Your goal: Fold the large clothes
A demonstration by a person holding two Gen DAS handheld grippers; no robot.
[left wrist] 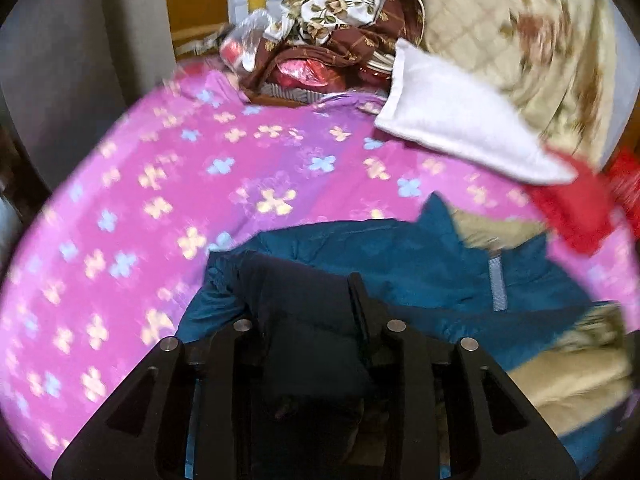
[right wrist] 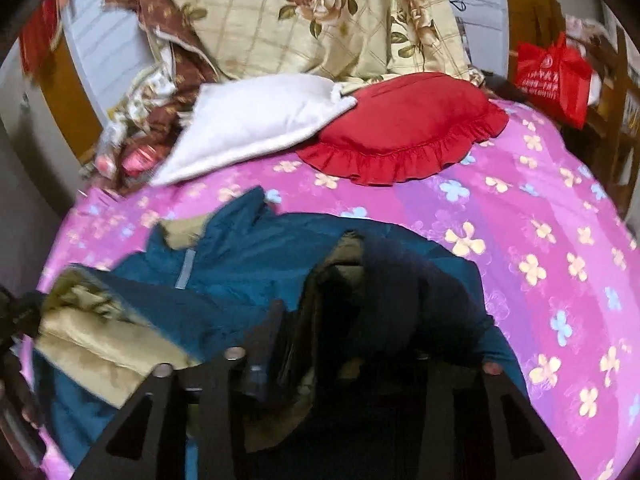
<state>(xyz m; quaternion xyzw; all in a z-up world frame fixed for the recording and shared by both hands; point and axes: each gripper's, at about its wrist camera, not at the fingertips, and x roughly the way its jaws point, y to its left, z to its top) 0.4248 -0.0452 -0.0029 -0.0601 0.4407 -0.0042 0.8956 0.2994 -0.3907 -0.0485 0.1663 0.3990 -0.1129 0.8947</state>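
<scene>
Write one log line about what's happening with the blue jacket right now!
stage: folding | item: blue jacket on pink bedsheet | left gripper: jacket fabric between fingers | right gripper: jacket fabric between fingers

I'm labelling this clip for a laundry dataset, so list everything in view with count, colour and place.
jacket: one, teal with tan lining, spread on the bed nearest the cameras
bedsheet: one, pink-purple with flower print, under the jacket
white pillow: one, white, far side of the bed
red cushion: one, red with frilled edge, beside the white pillow and partly under it
floral quilt: one, cream with brown roses, piled behind the pillows
brown patterned bedding: bundle, brown and cream, far corner
red bag: one, red, hanging off the bed's far right
left tongs: dark jacket fabric between the fingers
right tongs: dark fabric between the fingers; grip unclear
</scene>
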